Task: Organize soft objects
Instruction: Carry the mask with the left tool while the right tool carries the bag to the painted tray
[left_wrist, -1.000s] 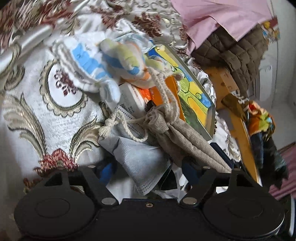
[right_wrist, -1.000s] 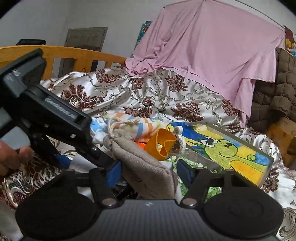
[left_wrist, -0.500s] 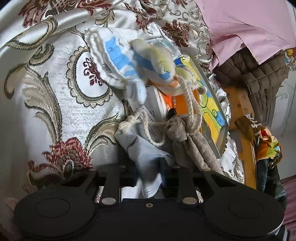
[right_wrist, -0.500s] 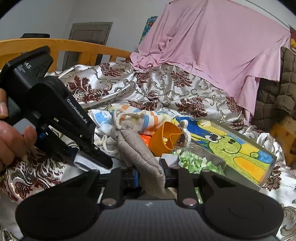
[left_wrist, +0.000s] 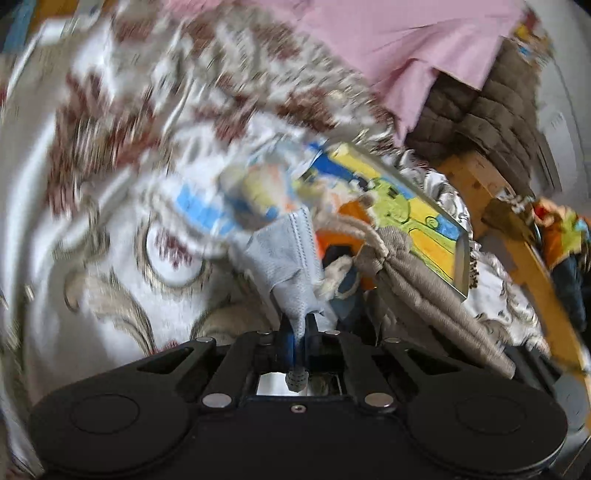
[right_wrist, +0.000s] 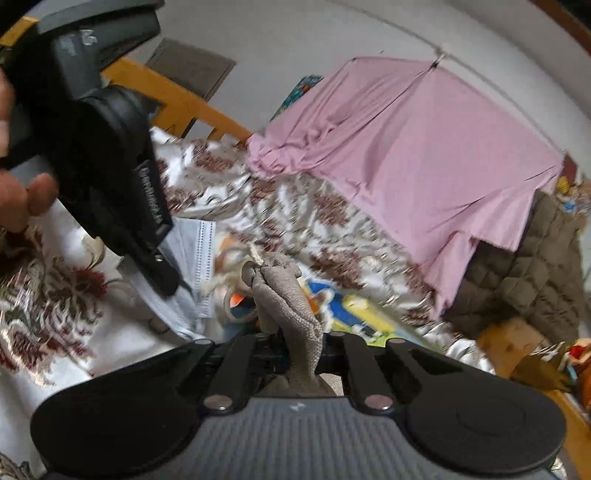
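1. At the far left of the right wrist view, a bare hand (right_wrist: 14, 192) gripped the black body of the left gripper (left_wrist: 298, 326), whose fingers were drawn almost fully together.
2. Those fingers pinched a corner of a pale blue face mask (left_wrist: 286, 258), which rose from the jaws and fanned out above the floral bedspread (left_wrist: 92, 221); the right wrist view showed the same mask (right_wrist: 195, 266) hanging below the black gripper.
3. Just behind the mask lay a blurred striped soft toy (left_wrist: 207, 210) in blue, white and yellow, resting on the bedspread.
4. Right of the mask, the right gripper (right_wrist: 301, 350) had its fingers closed tight on a grey-brown drawstring pouch (right_wrist: 291, 306), with its cord end (right_wrist: 255, 254) at the top.
5. In the left wrist view, that pouch (left_wrist: 424, 291) stretched diagonally beside an orange object (left_wrist: 332, 236) and in front of a framed cartoon picture (left_wrist: 406, 206).
6. Farther right, a pink cloth (right_wrist: 406, 147) hung draped over the bed, next to a brown quilted blanket (right_wrist: 535, 277).
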